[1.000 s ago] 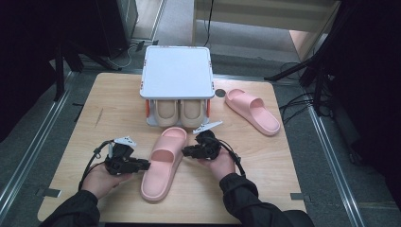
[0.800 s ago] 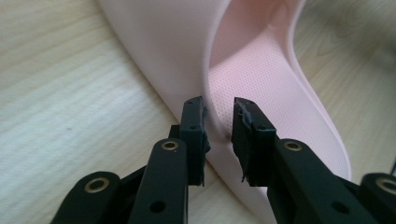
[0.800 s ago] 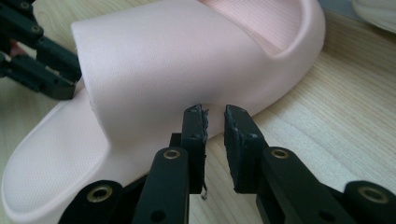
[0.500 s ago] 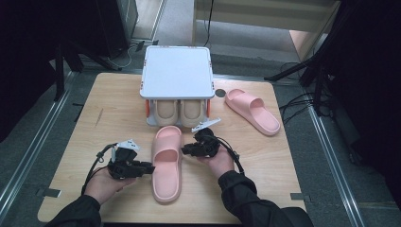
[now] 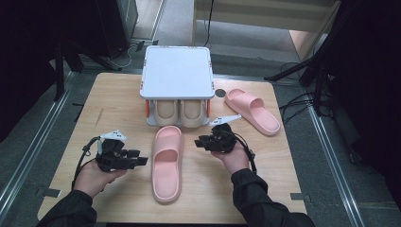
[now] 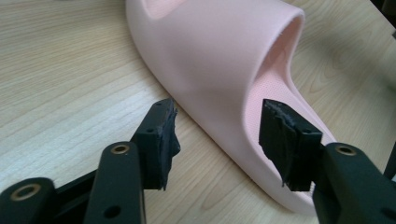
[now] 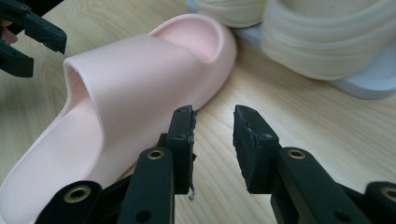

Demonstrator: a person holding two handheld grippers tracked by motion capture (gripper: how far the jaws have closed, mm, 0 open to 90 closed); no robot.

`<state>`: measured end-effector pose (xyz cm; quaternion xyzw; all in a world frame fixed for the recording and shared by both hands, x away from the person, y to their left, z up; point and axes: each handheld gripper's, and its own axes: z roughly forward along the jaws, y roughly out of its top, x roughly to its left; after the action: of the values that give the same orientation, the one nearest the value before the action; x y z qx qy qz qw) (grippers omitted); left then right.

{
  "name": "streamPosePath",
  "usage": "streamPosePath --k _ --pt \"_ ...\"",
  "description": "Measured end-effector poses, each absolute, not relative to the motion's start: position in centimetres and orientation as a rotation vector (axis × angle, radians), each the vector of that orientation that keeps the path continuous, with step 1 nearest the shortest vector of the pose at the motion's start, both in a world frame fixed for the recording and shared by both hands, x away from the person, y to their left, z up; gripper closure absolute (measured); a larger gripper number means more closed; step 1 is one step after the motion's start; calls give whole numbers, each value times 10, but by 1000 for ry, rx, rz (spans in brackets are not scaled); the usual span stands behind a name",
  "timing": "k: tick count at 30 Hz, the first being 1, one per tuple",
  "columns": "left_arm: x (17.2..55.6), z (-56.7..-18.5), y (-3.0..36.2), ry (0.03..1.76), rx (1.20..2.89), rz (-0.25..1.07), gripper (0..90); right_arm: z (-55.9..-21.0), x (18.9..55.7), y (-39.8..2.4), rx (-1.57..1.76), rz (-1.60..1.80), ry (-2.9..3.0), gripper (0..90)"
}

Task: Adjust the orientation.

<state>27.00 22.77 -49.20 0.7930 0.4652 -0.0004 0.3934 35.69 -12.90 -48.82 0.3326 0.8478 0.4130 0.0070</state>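
On the pale wooden bench [image 5: 118, 104] a soft pink foam slide sandal [image 5: 166, 163] lies flat in the middle, toe just short of the small white two-tier rack [image 5: 176, 71] that has a cream pair of slippers [image 5: 181, 112] tucked under its top. Looks to me like the step here is letting go after lining the sandal up: the left tongs [image 5: 137, 161] sit just beside its left edge with the jaws spread wide, having just been opening, with part of the sandal's side between the pads but not pinched. The right tongs [image 5: 201, 141] hover near the strap side, jaws at a moderate gap, also just been opening, nothing between them.

My guess for the next move: go fetch the second pink slide sandal [image 5: 251, 110] lying well apart at the right of the bench, angled, and bring it alongside. That'd need a grip on the strap or the sole edge, since the foam will probably squash.

Hard to tell: the rack's top hides most of the cream pair, and what the small dark round thing [image 5: 219, 93] by the rack is.
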Motion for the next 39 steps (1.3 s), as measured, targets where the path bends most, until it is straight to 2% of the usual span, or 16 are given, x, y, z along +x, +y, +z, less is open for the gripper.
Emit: streamPosePath --k 15,27,39 --pt "285 -491 234 1181 1993 4 394 -478 371 -192 1188 1307 2495 687" --pt "286 -491 238 1198 1978 10 383 -486 396 -239 1298 1272 2440 661" --pt "271 -492 254 1242 1941 22 384 -487 429 -275 1358 1233 2356 551"
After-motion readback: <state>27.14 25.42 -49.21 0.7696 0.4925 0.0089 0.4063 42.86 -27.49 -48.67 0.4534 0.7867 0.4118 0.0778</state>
